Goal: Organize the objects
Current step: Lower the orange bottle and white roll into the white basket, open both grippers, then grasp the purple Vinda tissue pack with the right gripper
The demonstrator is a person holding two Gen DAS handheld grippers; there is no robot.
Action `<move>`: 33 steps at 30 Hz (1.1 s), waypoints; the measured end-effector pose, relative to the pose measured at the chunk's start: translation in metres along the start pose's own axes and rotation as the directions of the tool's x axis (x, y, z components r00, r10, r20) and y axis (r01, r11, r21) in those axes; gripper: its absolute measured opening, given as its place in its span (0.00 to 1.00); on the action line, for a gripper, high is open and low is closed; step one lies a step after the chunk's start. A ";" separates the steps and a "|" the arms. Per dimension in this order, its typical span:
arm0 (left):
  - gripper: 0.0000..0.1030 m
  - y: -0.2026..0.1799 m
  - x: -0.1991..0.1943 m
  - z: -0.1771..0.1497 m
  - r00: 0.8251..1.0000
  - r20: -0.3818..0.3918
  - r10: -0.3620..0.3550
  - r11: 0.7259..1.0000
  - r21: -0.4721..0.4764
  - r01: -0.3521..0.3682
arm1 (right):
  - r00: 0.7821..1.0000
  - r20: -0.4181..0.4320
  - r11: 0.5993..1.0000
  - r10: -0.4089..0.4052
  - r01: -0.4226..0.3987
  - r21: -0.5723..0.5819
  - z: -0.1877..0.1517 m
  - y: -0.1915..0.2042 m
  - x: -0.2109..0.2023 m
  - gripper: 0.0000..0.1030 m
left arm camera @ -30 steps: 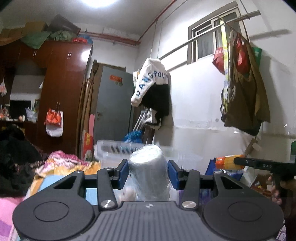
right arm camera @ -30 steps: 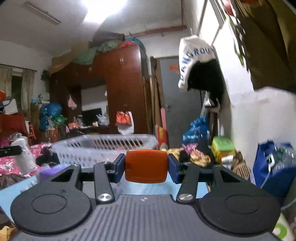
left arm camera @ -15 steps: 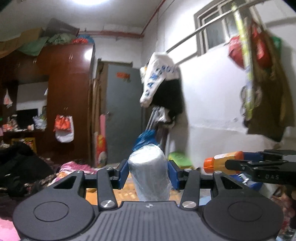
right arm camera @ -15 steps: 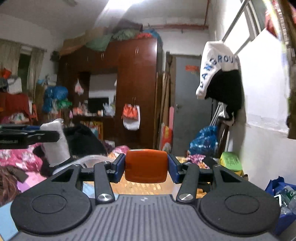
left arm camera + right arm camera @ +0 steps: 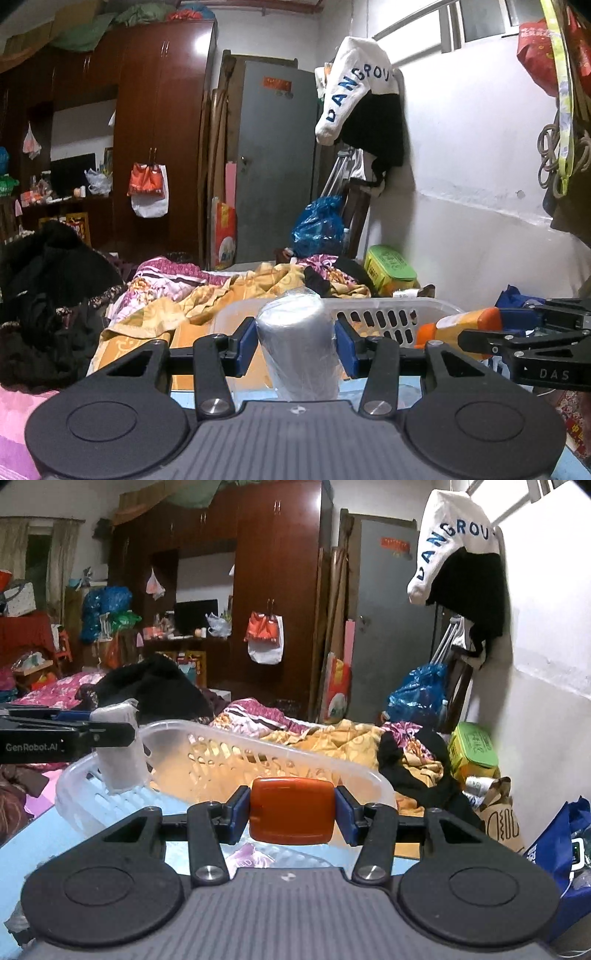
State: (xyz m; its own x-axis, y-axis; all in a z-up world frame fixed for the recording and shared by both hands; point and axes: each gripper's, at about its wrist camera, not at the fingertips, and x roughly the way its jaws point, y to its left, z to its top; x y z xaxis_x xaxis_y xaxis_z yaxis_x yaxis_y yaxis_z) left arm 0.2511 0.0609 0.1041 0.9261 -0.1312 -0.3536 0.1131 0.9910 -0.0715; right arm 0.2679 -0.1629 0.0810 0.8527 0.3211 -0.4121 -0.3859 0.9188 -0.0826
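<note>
The left gripper (image 5: pixel 297 343) pinches a wrapped roll (image 5: pixel 297 339) and the right gripper (image 5: pixel 291 814) pinches an orange-capped bottle (image 5: pixel 291 814), both held near the basket (image 5: pixel 207 753), probably to drop them in. The basket's inside is mostly hidden.

Plastic-wrapped white roll (image 5: pixel 297 343) upright, orange-capped bottle (image 5: pixel 458 325) level, above slotted basket (image 5: pixel 229 753).
</note>
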 end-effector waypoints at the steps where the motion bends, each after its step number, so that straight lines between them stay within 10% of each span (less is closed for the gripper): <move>1: 0.48 0.000 0.001 0.000 1.000 -0.003 -0.001 1.000 -0.001 0.001 | 1.000 -0.003 1.000 0.002 -0.002 0.003 0.000 0.000 0.000 0.51; 9: 0.49 -0.002 0.007 0.004 1.000 0.015 -0.026 0.999 -0.024 0.026 | 1.000 0.012 1.000 -0.002 0.002 0.002 0.006 -0.001 -0.002 0.53; 12: 0.87 0.001 0.007 0.004 0.998 0.036 -0.045 0.998 -0.045 0.047 | 0.996 0.083 1.000 -0.017 0.015 0.025 0.009 -0.004 -0.010 1.00; 13: 1.00 0.001 0.006 0.004 0.998 0.048 -0.042 0.998 -0.049 0.044 | 0.991 0.129 0.999 -0.035 0.032 0.026 0.008 -0.004 -0.017 1.00; 20: 1.00 0.005 -0.037 -0.008 0.985 0.151 -0.077 0.995 -0.056 0.087 | 0.981 0.192 0.997 0.021 -0.035 0.066 -0.009 -0.021 -0.063 1.00; 33: 1.00 -0.009 -0.137 -0.133 0.957 0.163 -0.240 0.971 0.032 0.238 | 0.941 0.294 0.926 0.169 -0.254 0.279 -0.141 -0.046 -0.108 1.00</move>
State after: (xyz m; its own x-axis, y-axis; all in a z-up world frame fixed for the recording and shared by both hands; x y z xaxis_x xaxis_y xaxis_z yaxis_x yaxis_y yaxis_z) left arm 0.0756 0.0665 0.0288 0.9180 -0.3587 -0.1690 0.3413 0.9318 -0.1237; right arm 0.1437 -0.2727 0.0011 0.8406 0.5247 -0.1347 -0.4753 0.8336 0.2815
